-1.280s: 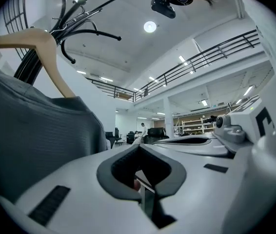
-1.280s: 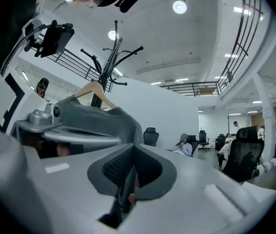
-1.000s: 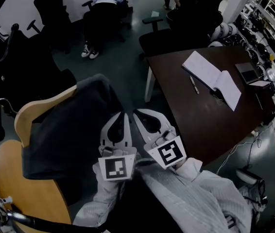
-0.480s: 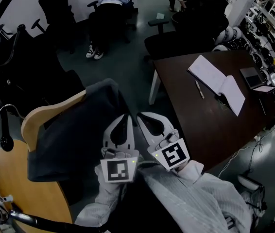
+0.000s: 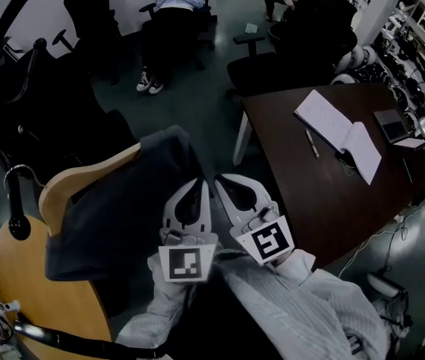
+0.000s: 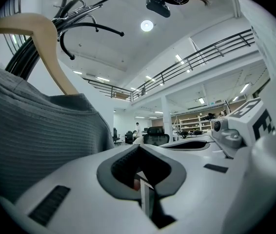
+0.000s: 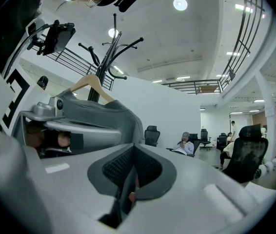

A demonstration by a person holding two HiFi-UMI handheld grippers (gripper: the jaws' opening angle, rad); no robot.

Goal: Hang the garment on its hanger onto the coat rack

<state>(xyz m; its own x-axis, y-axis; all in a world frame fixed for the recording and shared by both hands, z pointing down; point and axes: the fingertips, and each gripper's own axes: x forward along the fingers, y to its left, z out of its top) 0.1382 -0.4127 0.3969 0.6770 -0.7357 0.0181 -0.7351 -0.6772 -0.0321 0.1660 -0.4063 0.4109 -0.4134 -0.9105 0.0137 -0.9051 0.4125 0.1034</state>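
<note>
Change: hardly any, only the view is shifted | left tool (image 5: pixel 196 185) and right tool (image 5: pixel 224 181) are kept shut, empty, side by side | garment (image 5: pixel 115 208) on hanger (image 5: pixel 85 177) is seen beside the left tool, by the rack (image 7: pixel 105 57), unheld | hanging is judged either done or unstarted

garment (image 5: pixel 115 208) close on L, table (image 5: pixel 310 201) on R; floor (image 5: pixel 197 103) ahead open

No readable text, no labels or numbers — nothing legible
</note>
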